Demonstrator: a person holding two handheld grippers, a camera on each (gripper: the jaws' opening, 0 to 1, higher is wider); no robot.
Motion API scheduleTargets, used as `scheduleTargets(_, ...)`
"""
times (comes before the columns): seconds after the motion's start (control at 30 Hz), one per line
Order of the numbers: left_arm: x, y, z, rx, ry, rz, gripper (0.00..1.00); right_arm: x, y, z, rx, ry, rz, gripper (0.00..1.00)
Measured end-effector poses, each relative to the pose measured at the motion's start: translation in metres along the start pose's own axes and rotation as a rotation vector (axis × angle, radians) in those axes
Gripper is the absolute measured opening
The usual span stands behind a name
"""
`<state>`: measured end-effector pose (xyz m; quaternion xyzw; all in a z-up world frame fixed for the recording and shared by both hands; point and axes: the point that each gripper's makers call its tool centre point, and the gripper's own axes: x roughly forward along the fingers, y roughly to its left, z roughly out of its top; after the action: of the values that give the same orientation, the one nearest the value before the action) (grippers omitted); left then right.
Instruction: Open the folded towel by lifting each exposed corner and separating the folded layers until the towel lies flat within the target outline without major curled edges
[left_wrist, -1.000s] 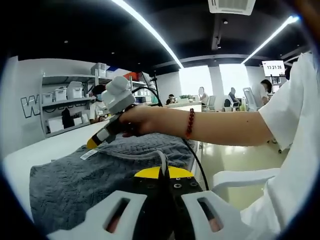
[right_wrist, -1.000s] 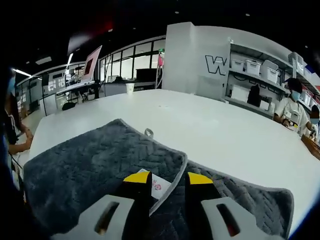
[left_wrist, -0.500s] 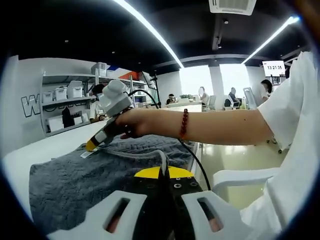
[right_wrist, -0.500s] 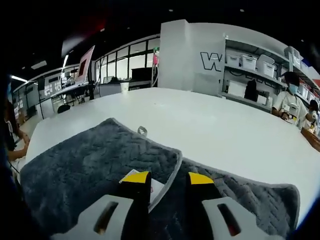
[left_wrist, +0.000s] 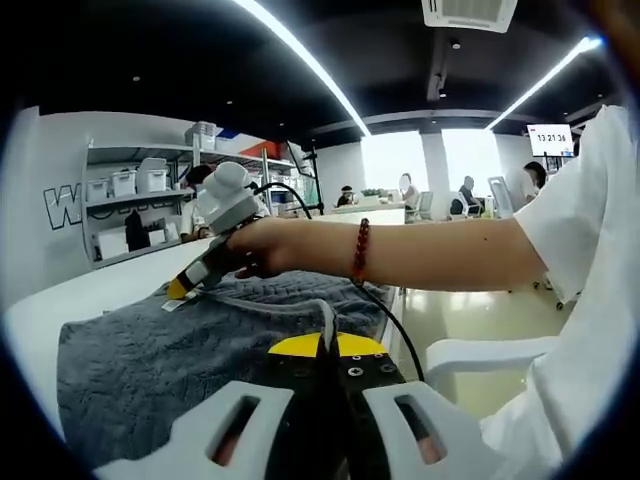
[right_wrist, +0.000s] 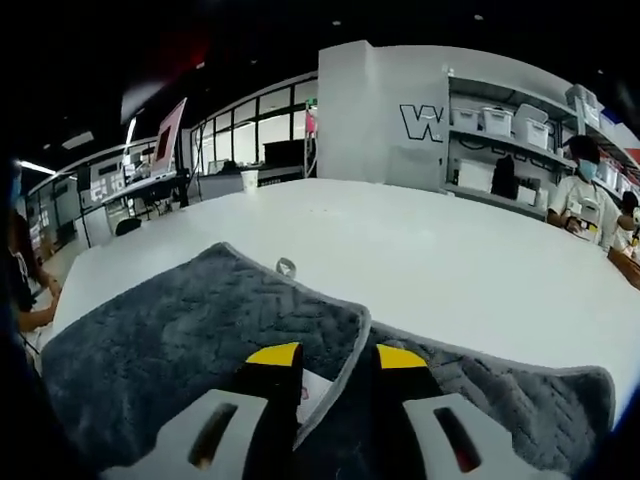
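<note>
So the right gripper (right_wrist: 335, 362) is seen with its yellow-tipped jaws a bit apart, straddling the piped edge of the top flap of the grey towel (right_wrist: 180, 330), not visibly pinched yet. The left gripper (left_wrist: 328, 345) is closed on the towel's near hem. The towel is spread, half-folded, on the white table (right_wrist: 450, 270). A good peel probably needs only the upper layer caught, then lifted clear and carried outward, with the near hem kept pinned.

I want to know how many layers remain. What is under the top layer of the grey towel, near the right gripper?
Under the top layer lie a white label and a lower towel layer. The rest underneath is covered.
</note>
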<state>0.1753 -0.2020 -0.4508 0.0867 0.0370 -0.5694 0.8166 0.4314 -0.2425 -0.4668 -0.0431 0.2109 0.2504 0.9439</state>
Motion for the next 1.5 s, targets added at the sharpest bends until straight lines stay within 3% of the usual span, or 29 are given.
scheduleTargets(0.17, -0.001, 0.001, 0.000, -0.001, -0.001, 0.003, 0.03, 0.005, -0.003, -0.004, 0.012, 0.013, -0.008, 0.21)
scheduleTargets(0.23, -0.002, 0.000, 0.000, -0.002, 0.000, 0.003, 0.03, 0.008, 0.006, 0.002, 0.076, -0.032, 0.044, 0.20)
scheduleTargets(0.3, -0.001, 0.000, 0.000, -0.001, 0.001, 0.002, 0.03, 0.010, 0.000, -0.001, 0.068, -0.018, 0.017, 0.20)
scheduleTargets(0.77, -0.003, 0.000, 0.000, 0.002, -0.004, 0.003, 0.03, 0.010, -0.003, 0.009, 0.104, -0.061, 0.011, 0.00)
scheduleTargets(0.83, -0.001, -0.001, -0.002, -0.003, -0.003, -0.006, 0.03, 0.010, 0.001, 0.014, 0.137, -0.094, 0.038, 0.00)
scheduleTargets(1.07, -0.001, -0.003, -0.001, -0.008, -0.008, -0.010, 0.03, 0.010, 0.001, 0.020, 0.160, -0.106, 0.035, 0.00)
scheduleTargets(1.23, -0.002, -0.008, 0.005, -0.040, -0.034, -0.040, 0.02, 0.017, -0.015, 0.027, 0.189, -0.111, 0.016, 0.00)
scheduleTargets(1.4, -0.006, -0.005, 0.007, -0.035, -0.043, -0.026, 0.02, 0.018, -0.027, 0.028, 0.175, -0.097, -0.029, 0.00)
scheduleTargets(1.5, -0.008, -0.005, 0.013, -0.034, -0.064, -0.032, 0.02, 0.021, -0.027, 0.032, 0.176, -0.105, -0.021, 0.00)
